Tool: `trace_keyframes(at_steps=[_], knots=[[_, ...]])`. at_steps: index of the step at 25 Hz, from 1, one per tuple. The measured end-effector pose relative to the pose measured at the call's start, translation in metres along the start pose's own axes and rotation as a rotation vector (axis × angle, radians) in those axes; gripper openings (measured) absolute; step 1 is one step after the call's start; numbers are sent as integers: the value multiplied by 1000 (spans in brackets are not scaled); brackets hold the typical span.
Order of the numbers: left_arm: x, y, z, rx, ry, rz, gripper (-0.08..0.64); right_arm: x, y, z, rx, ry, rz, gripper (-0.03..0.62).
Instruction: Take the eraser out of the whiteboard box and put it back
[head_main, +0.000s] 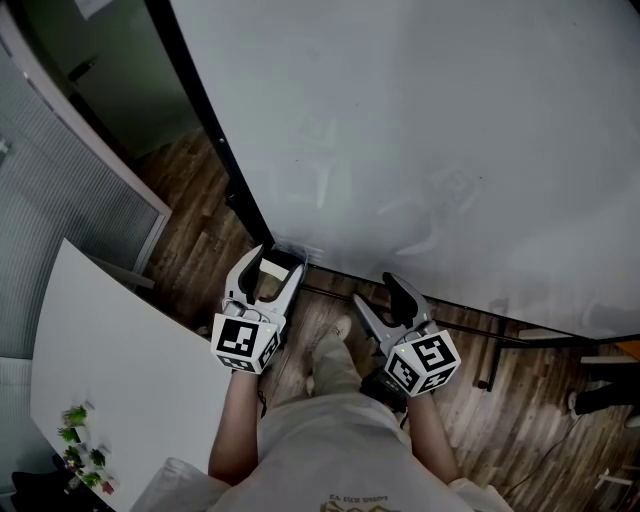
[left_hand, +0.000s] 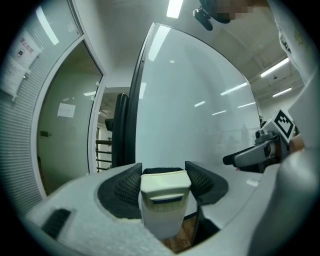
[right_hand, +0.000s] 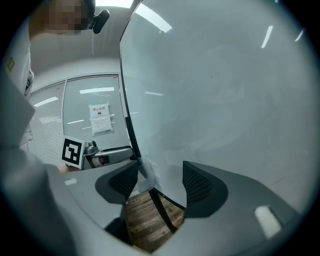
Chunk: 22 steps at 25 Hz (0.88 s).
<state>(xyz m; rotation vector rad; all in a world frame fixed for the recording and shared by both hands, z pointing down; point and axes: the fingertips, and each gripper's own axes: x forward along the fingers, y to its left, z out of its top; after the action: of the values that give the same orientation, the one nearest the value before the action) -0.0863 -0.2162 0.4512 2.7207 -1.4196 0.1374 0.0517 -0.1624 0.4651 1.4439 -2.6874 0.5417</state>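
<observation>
A cream-white eraser (left_hand: 165, 200) with a dark felt face sits between the pads of my left gripper (left_hand: 164, 172), which is shut on it. In the head view that gripper (head_main: 275, 266) holds the eraser (head_main: 272, 274) just in front of a small clear box (head_main: 299, 250) fixed at the lower left corner of the whiteboard (head_main: 420, 130). My right gripper (head_main: 376, 292) hangs to the right of it, near the board's bottom edge, open with nothing between its pads. The right gripper view shows its jaws (right_hand: 159, 175) apart, framing the board's corner and the clear box (right_hand: 144, 182).
A white table (head_main: 110, 340) with a small plant (head_main: 80, 440) stands at the left. Behind it is a glass partition with blinds (head_main: 60, 180). The whiteboard's stand and feet (head_main: 500, 350) run over the wooden floor (head_main: 200, 230). The person's legs are below the grippers.
</observation>
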Motion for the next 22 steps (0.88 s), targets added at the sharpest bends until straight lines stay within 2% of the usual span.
trace_keyframes(at_steps=[22], knots=[[11,0,-22,17,52,0,268,0,-6,-5,3,20,-1,282]])
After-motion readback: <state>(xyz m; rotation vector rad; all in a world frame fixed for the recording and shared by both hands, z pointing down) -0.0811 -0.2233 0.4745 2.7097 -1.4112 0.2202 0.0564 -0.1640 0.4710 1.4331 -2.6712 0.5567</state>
